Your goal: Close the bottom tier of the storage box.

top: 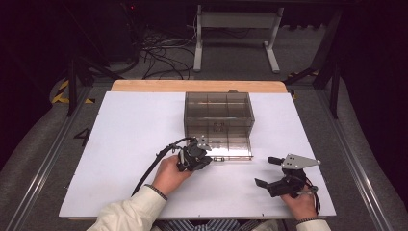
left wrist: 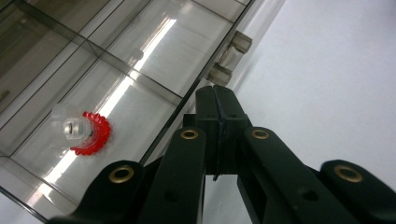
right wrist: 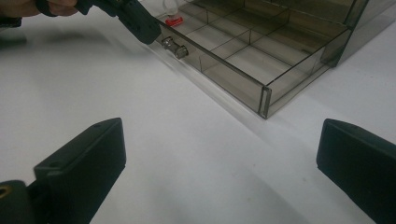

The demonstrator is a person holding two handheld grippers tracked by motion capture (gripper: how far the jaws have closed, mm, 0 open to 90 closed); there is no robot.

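White table (top: pixel 120 144), smoky drawer's (right wrist: pixel 243 60) far end cropped, left hand-held gripper (left wrist: pixel 217 93) pressed together, right hand-held gripper (right wrist: pixel 219 154) spread.

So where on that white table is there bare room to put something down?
Left of the smoky clear plastic drawer box, the white tabletop lies bare. Right of it too. It is crowded at the pulled-out drawer, beside the left tongs.

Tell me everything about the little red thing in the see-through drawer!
The little red thing is a ridged red ring, like a gear, on a clear plastic hub with a small hole at its middle. It lies on its side in one compartment of the smoky see-through drawer, touching only the floor, near the shut left tool.
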